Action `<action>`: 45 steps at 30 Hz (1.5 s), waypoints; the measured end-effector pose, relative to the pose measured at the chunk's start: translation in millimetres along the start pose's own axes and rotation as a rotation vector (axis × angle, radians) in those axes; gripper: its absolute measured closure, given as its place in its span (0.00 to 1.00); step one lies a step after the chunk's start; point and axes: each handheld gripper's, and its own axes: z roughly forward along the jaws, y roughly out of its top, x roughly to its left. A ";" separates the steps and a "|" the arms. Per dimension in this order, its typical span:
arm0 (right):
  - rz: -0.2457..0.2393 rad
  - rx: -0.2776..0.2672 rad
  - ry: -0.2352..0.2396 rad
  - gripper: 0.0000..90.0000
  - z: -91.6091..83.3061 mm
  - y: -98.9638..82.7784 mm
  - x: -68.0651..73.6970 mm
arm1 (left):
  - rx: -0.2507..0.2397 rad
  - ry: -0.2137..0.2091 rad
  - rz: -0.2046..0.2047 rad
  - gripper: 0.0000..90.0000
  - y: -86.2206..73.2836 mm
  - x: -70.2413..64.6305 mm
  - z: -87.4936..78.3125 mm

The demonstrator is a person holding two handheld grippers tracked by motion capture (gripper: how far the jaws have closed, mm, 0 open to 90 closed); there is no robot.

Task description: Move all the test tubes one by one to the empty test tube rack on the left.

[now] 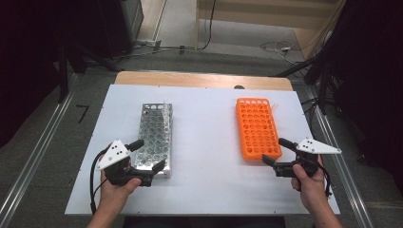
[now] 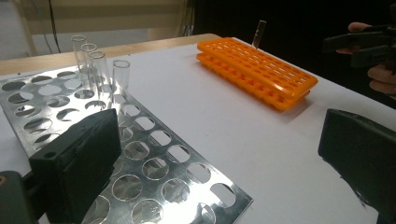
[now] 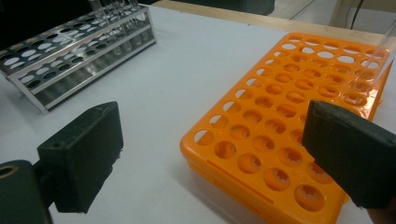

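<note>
Jaws apart and empty on your left gripper [image 1: 146,159], hanging over the near end of the metal rack [image 1: 156,136] on the desk's [image 1: 209,142] left half; four glass tubes [image 2: 100,70] stand at its far end. Your right gripper [image 1: 276,151], jaws likewise spread, sits at the orange rack's [image 1: 257,127] near right corner.

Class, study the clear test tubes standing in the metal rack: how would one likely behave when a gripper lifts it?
The test tubes look like thin clear glass, so probably fragile and slippery between hard jaws. They stand upright in loose holes of the metal rack, so one should lift straight out. Laid down, its round body would likely roll.
</note>
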 end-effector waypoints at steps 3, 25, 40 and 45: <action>0.001 0.005 -0.010 0.05 2.8 3.8 -5.2 | 0.000 0.000 -0.004 0.00 -0.5 0.2 0.4; 0.133 0.086 -0.133 0.16 46.5 36.4 -63.3 | -0.001 -0.006 -0.009 0.00 -0.5 0.2 0.2; 0.189 0.160 -0.227 0.35 80.0 38.8 -101.4 | 0.002 -0.015 -0.010 0.00 -1.4 0.3 0.9; 0.206 0.156 -0.231 0.46 84.4 36.3 -109.5 | 0.001 -0.014 -0.011 0.00 -1.7 0.1 1.0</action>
